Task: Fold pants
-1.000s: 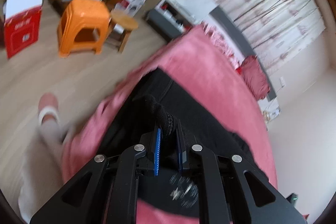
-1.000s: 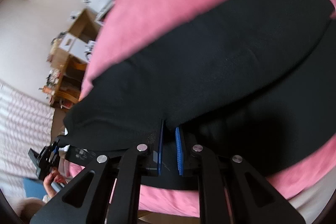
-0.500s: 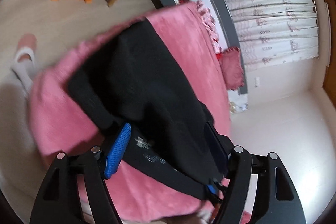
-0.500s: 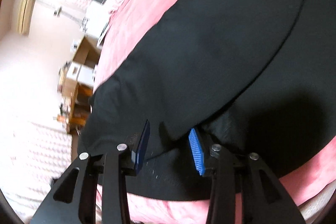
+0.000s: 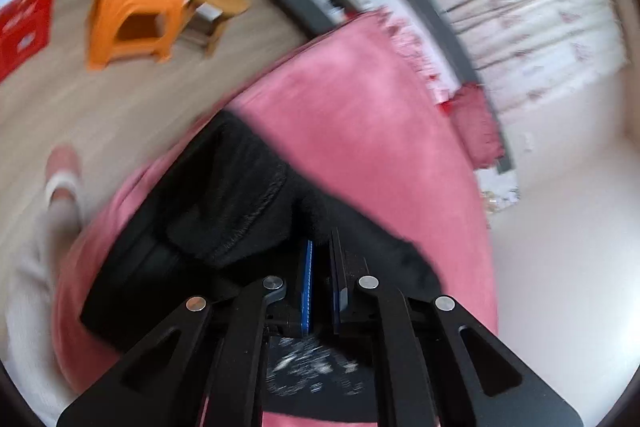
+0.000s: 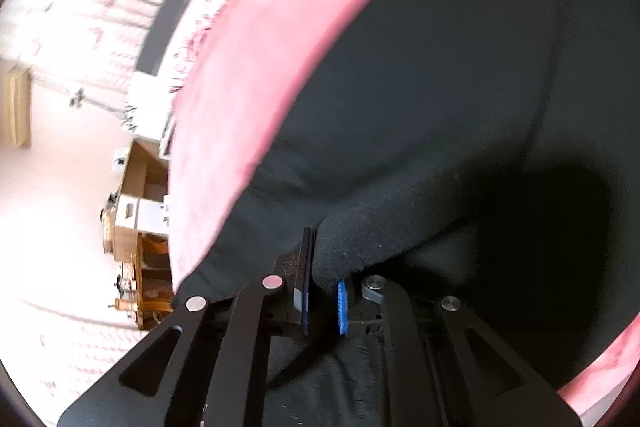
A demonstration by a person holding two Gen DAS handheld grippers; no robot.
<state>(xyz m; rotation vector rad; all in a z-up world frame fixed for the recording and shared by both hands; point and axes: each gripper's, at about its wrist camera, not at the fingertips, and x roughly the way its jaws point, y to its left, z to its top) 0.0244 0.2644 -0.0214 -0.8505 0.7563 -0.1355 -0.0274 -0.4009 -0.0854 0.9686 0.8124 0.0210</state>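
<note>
1. Left wrist view: The left hand-held gripper [image 5: 320,263] is pressed together on a bunched fold of the black pants [image 5: 224,203], which lie on a pink bed [image 5: 360,131]. The cloth is heaped near the bed's edge, so the fold looks only partly made, with flattening left to do. Beyond the bed, on the floor [image 5: 120,99], stand an orange stool [image 5: 136,7] and a red box [image 5: 24,23]; what the box holds cannot be told.

2. Right wrist view: The right hand-held gripper [image 6: 320,259] pinches a thick doubled edge of the pants [image 6: 440,87], one layer already lying over another across the bed [image 6: 256,47]. The job appears midway: a further fold and smoothing likely remain. An open cardboard box [image 6: 144,179] sits beside the bed, its contents too blurred to make out.
</note>
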